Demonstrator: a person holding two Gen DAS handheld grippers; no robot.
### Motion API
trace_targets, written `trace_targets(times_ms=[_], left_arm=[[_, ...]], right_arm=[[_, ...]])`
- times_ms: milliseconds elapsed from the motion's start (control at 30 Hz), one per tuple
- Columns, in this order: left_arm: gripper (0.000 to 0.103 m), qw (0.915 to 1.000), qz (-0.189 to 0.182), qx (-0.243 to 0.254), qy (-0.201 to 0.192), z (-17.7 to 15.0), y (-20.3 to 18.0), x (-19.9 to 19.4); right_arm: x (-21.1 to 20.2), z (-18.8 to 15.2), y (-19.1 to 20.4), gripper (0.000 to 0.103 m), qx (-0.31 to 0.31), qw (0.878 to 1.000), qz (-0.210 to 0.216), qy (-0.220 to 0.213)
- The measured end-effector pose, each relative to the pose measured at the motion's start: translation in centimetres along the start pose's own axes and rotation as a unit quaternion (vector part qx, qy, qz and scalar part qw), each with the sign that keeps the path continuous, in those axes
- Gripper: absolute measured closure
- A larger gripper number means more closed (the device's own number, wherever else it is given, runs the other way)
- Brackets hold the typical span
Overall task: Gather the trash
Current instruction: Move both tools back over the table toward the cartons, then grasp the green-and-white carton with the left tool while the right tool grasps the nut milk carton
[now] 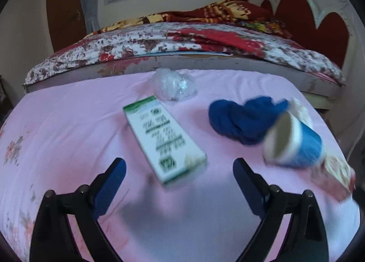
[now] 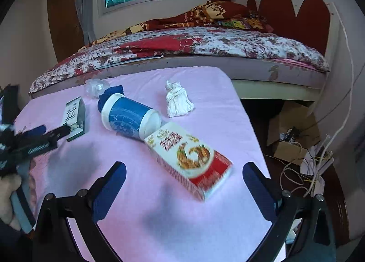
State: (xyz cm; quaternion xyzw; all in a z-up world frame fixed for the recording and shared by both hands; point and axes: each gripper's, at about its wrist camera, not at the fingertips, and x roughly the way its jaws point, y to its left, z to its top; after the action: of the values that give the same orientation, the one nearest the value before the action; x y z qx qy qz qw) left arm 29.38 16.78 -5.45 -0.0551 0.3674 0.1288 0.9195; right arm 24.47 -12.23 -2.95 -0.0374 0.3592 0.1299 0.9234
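Observation:
On the pink cloth (image 1: 68, 125) lie a green-and-white carton (image 1: 163, 140), a crumpled clear plastic wrap (image 1: 174, 84), a blue sock (image 1: 241, 120), a blue-and-white paper cup (image 1: 294, 145) on its side and a red-and-white box (image 1: 335, 175). My left gripper (image 1: 179, 181) hangs open just before the green carton, holding nothing. In the right wrist view the red-and-white box (image 2: 191, 161) lies just ahead of my open right gripper (image 2: 183, 182). Behind it are the cup (image 2: 127, 118), a crumpled white tissue (image 2: 178, 102), the green carton (image 2: 74, 118) and the plastic wrap (image 2: 95, 87).
A bed with a floral quilt (image 2: 205, 43) and a red heart-shaped headboard (image 2: 294, 17) stands behind the pink surface. To the right, below the edge, cardboard boxes (image 2: 292, 129) and tangled cables (image 2: 303, 170) lie on the floor. A hand (image 2: 6, 198) holds the left tool at the left.

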Motion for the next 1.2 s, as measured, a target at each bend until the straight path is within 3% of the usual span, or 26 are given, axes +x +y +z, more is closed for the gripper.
trace_targets(times_ms=[100, 200, 300, 367, 500, 700, 800, 833, 1000, 1100, 1133, 1200], left_arm=[[0.008, 0.9997, 0.012, -0.006, 0.019, 0.8, 0.2, 2.0], [0.017, 0.9985, 0.018, -0.005, 0.052, 0.8, 1.1, 3.7], [0.02, 0.9977, 0.012, -0.026, 0.062, 0.2, 3.2, 3.4], [0.027, 0.997, 0.009, -0.037, 0.067, -0.6, 5.1, 2.6], [0.036, 0.9973, 0.01, -0.031, 0.066, -2.2, 7.7, 1.0], [0.036, 0.9976, -0.017, -0.008, 0.066, -2.1, 7.7, 0.9], [0.041, 0.9967, -0.041, -0.007, 0.069, -1.8, 7.4, 1.0], [0.046, 0.9964, -0.051, -0.009, 0.066, -1.9, 7.3, 0.8], [0.046, 0.9961, -0.066, -0.005, 0.059, -2.7, 6.8, -0.6], [0.042, 0.9973, -0.054, -0.001, 0.05, -3.1, 6.8, -1.4], [0.033, 0.9976, -0.049, 0.001, 0.05, -3.0, 6.7, -1.3], [0.026, 0.9977, -0.047, 0.001, 0.048, -2.6, 6.6, -1.0]], right_arm=[[1.4, 0.3, -0.3, 0.0, -0.001, 1.0, 0.003, 0.006], [2.3, 0.5, -0.4, 0.0, 0.002, 1.0, 0.005, 0.008], [2.6, 0.5, -0.3, 0.0, 0.003, 1.0, 0.007, 0.01], [2.6, 0.4, -0.1, 0.0, 0.001, 1.0, 0.008, 0.012], [2.7, 0.7, 0.0, 0.0, -0.02, 1.0, 0.004, 0.016], [6.2, 2.3, -0.5, 0.0, -0.063, 0.994, 0.024, 0.08], [6.6, 1.6, -1.0, 0.0, -0.048, 0.992, 0.046, 0.105], [6.0, 1.3, -1.2, 0.0, -0.034, 0.992, 0.067, 0.101], [2.7, -0.7, 0.7, 0.0, -0.003, 0.986, 0.142, 0.082], [1.2, -1.2, 2.4, 0.0, -0.025, 0.993, 0.101, 0.058], [1.3, -1.3, 2.6, 0.0, -0.028, 0.995, 0.078, 0.058], [2.0, -1.1, 2.8, 0.0, -0.035, 0.997, 0.033, 0.059]])
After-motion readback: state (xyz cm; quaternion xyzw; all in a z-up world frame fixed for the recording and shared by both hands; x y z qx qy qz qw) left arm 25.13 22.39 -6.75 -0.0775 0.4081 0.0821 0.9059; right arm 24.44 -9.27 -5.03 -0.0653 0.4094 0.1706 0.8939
